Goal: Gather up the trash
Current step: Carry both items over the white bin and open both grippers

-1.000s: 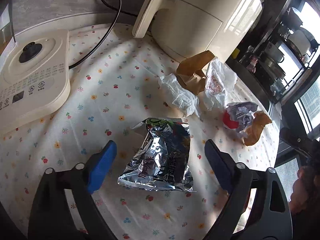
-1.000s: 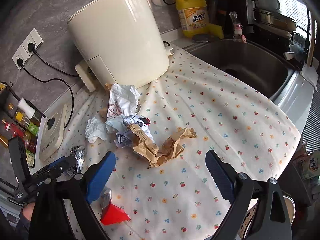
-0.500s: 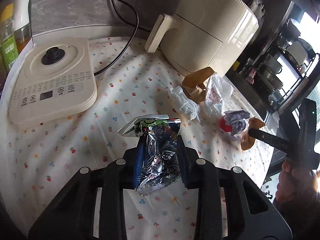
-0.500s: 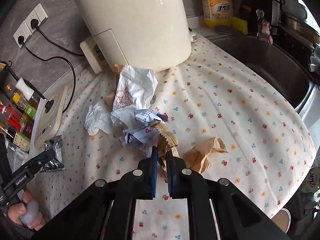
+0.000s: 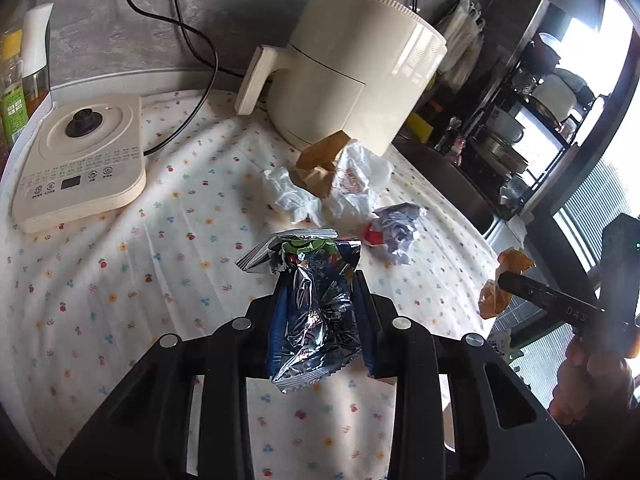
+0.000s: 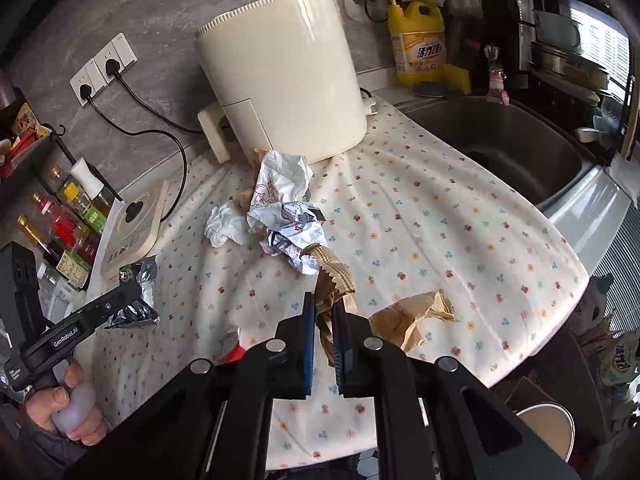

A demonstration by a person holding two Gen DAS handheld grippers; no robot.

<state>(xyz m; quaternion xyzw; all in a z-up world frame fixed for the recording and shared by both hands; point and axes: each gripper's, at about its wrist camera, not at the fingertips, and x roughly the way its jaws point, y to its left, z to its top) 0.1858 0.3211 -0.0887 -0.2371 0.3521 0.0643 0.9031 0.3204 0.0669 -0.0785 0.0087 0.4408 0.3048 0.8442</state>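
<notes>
now | left tongs (image 5: 320, 304) pinch foil packet (image 5: 316, 320) | right tongs (image 6: 325, 328) half-hide brown paper (image 6: 332, 280)

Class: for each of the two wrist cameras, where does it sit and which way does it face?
Left wrist: on the left gripper, facing the air fryer; shows its fingers clamping the foil bag.
Right wrist: on the right gripper, facing the sink; fingers pinch the brown paper.
Shared: fryer, crumpled wrappers.
</notes>
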